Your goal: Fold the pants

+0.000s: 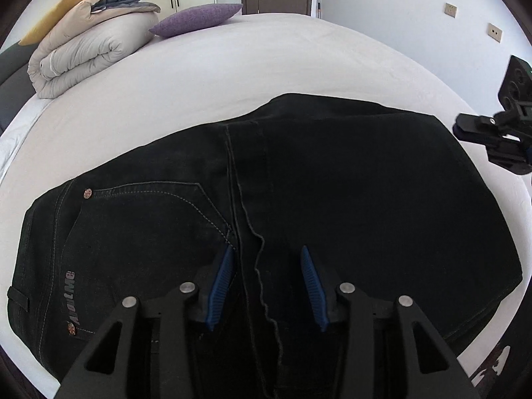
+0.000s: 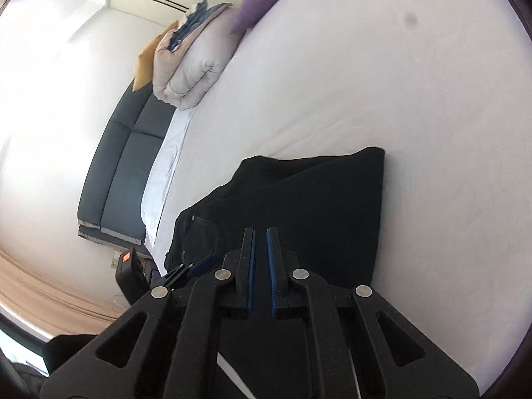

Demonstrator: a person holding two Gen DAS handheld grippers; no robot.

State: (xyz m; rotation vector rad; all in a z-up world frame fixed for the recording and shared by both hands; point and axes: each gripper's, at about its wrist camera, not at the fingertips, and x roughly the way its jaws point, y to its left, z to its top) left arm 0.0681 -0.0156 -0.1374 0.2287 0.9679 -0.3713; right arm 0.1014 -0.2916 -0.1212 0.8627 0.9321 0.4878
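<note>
Left wrist view: one pair of black denim pants [image 1: 299, 199] lies folded on the white bed [image 1: 232, 60], under my left hand-held gripper [image 1: 266, 286], whose jaws stand apart over a seam, gripping nothing. My right hand-held gripper [image 2: 261, 266] hovers, jaws nearly together, empty. Beyond: one purple cushion [image 1: 199, 18], one rolled beige duvet [image 1: 86, 50].

My left claw [image 1: 264, 279] pointed steeply downward, its blue-padded fingers [image 1: 221, 282] standing well apart with nothing pinched between them. My right claw [image 2: 261, 266] pointed forward at a shallower tilt, rolled to one side, its two pads nearly together with only a thin slit left and nothing gripped.
</note>
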